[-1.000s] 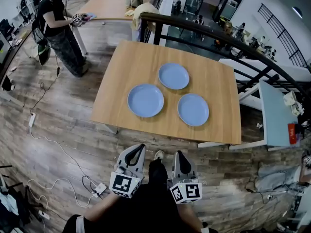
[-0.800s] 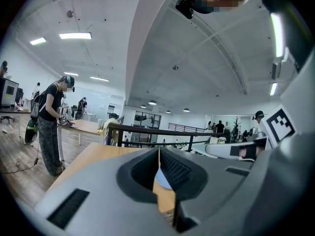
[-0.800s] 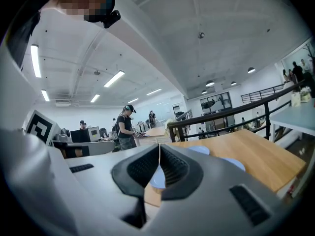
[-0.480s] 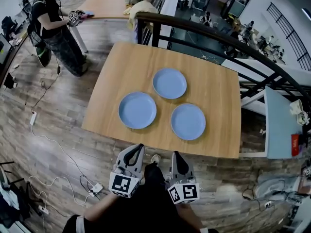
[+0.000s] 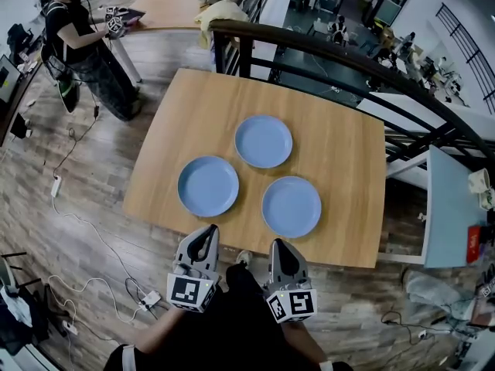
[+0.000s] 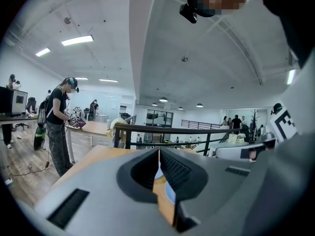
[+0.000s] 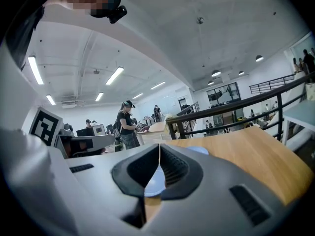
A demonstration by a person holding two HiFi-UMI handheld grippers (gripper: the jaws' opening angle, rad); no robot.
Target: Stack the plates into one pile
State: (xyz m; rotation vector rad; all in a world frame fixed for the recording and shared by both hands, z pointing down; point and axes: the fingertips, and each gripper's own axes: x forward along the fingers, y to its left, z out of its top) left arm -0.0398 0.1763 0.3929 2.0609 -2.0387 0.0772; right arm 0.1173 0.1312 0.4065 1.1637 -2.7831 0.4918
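Closest to the camera, at the bottom of the head view, the left gripper and the right gripper sit side by side. They are just short of the near edge of the wooden table, and both point across it. Each gripper's own view shows its jaws pressed together with nothing between them. Both are therefore empty and too narrow to take a rim as they stand.

Just past the table edge lie the two nearer plates. The near-right plate lies almost straight ahead of the right gripper and is the closest plate to either tool. The near-left plate lies ahead of the left gripper, a little farther in. Beyond and between these two, deeper on the table, is the far plate. All three are light blue, round, flat on the wood and apart from one another, so no pile is started. Being round, they have no long axis; the near rim of each faces its gripper.

As I judge it, the coming move is a reach forward with the jaws opened first, each hand going to the plate on its own side.

Behind the table runs a black railing. Farther off to the left, a person stands at a second table.
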